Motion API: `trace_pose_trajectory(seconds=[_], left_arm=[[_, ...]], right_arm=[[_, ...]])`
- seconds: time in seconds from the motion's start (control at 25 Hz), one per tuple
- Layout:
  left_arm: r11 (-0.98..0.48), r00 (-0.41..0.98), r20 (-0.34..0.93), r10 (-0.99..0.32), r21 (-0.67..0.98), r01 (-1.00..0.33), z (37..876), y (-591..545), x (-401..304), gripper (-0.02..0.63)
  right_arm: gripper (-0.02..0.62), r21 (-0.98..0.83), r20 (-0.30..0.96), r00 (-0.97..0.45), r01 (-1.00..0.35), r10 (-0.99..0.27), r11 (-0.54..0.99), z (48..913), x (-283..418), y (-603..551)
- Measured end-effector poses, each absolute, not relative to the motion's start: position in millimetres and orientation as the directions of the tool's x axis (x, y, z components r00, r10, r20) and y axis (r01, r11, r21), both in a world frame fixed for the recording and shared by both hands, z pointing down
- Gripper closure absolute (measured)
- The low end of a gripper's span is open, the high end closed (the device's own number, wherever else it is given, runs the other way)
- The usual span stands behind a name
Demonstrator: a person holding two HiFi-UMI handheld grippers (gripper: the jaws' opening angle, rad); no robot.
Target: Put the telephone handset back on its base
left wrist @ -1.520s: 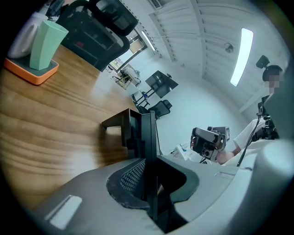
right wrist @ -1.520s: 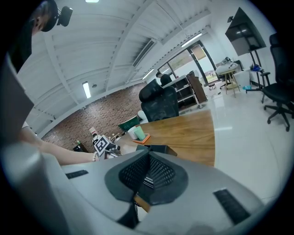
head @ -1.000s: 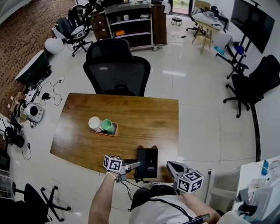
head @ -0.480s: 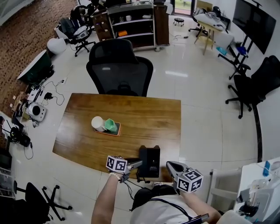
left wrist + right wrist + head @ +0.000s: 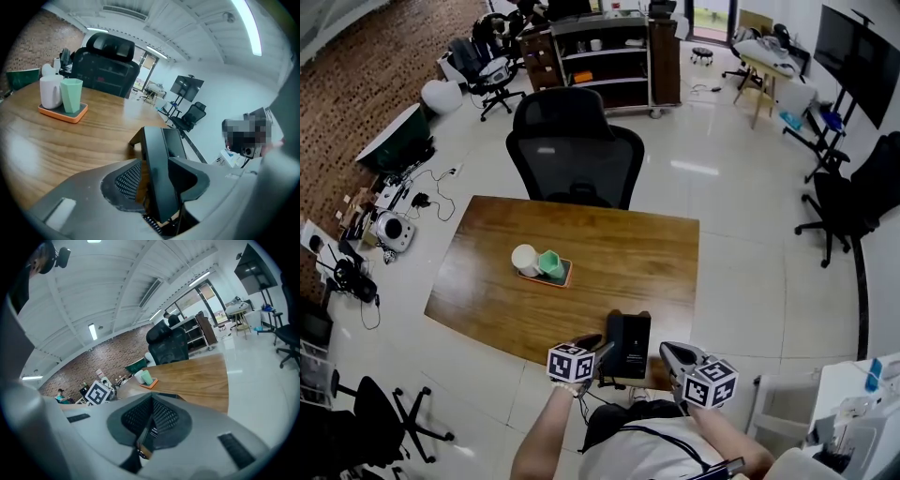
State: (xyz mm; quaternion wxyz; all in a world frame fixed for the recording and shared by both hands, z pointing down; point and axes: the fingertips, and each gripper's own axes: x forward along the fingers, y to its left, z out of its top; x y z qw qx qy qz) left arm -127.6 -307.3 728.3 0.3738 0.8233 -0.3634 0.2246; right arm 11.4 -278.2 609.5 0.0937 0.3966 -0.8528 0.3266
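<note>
Handset (image 5: 154,150) lying along telephone base (image 5: 177,143) at desk (image 5: 581,253) edge, between left claw (image 5: 159,174) jaws, which are opening; right claw (image 5: 151,420) pinched closed, empty.

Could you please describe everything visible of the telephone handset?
The handset is a long black bar, plastic by its look, lying along the left side of its base. A coiled cord shows at its near end. The jaws of the left gripper, opening, flank it, a gap at one pad.
</note>
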Motion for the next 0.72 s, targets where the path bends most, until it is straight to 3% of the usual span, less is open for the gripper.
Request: trace_pose_trajectory(seconds=[0.16, 0.44, 0.72], left_arm=[[-0.438, 0.604, 0.601, -0.524, 0.419, -0.796, 698.6, -299.5, -135.4, 0.446], [-0.302, 0.483, 0.551, -0.681, 0.389, -0.870, 663.6, -260.2, -167.5, 0.596], [-0.154, 0.368, 0.483, -0.795, 0.425, -0.892, 633.6, -199.7, -182.4, 0.606]], right_arm=[[0.594, -0.477, 0.405, -0.688, -0.721, -0.602, 0.502, 605.4, 5.6, -281.3], [0.594, -0.472, 0.374, -0.704, -0.705, -0.604, 0.530, 595.7, 1.4, -276.6], [0.594, -0.446, 0.373, -0.715, -0.697, -0.592, 0.561, 588.7, 3.7, -249.3]])
